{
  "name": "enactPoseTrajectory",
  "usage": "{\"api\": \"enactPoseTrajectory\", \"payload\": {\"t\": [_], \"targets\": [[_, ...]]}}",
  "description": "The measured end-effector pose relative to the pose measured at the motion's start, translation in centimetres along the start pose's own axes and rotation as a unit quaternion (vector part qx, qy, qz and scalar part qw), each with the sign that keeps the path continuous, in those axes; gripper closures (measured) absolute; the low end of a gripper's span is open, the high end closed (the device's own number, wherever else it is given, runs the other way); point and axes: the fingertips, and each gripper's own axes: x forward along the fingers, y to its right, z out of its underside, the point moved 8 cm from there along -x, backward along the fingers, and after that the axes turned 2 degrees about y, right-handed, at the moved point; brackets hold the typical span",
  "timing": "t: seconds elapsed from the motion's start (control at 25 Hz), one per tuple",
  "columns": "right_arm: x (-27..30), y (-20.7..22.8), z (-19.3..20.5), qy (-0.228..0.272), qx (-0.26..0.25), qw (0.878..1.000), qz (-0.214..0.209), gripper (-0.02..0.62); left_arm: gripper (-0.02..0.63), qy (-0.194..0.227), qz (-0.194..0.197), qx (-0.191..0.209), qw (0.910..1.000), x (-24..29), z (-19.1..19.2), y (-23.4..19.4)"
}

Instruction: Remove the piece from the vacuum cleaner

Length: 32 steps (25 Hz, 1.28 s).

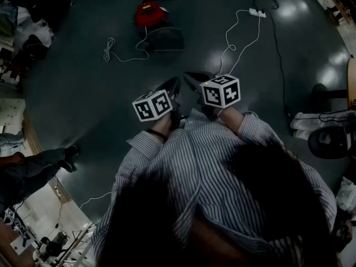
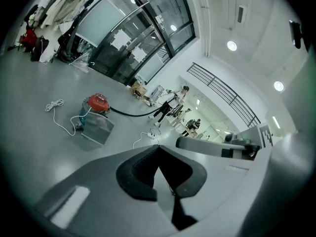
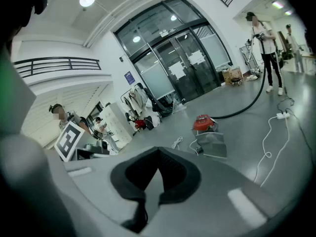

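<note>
Approach step: the left gripper and right gripper are both pressed together, empty. The vacuum cleaner sits at twelve o'clock (well apart), so next I'd step closer and spread the jaws.

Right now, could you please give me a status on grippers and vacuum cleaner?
Left gripper shut, empty; right gripper shut, empty. Vacuum cleaner ahead, untouched. White cable lying beside it.

Glossy grey floor lit by recessed round ceiling lights, bounded by white walls and a dark-framed glass door front, with a railed upper gallery, a coat rack beside the doors and a black office chair at the floor's edge.
</note>
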Motion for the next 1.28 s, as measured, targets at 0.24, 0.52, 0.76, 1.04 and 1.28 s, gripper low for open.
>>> {"api": "enactPoseTrajectory", "payload": {"t": [0.24, 0.52, 0.76, 1.04, 1.28], "targets": [[0.1, 0.4, -0.5, 0.001, -0.010, 1.000, 0.009, 0.594, 0.600, -0.003, -0.001, 0.005, 1.0000, 0.4, -0.6, 0.1], [0.2, 0.9, -0.3, -0.006, -0.012, 1.000, 0.010, 0.594, 0.600, -0.001, -0.010, -0.001, 1.0000, 0.7, -0.4, -0.2], [0.3, 1.4, -0.9, -0.010, -0.026, 1.000, 0.011, 0.594, 0.600, 0.002, -0.006, 0.002, 1.0000, 1.3, -1.0, 0.4], [0.7, 2.5, -1.9, 0.001, -0.003, 1.000, -0.012, 0.594, 0.600, 0.008, -0.010, -0.010, 0.9999, 2.3, -1.7, 0.1], [0.3, 4.2, -1.7, -0.004, 0.010, 1.000, -0.003, 0.594, 0.600, 0.010, -0.027, -0.007, 0.9996, 3.1, -1.3, 0.1]]}}
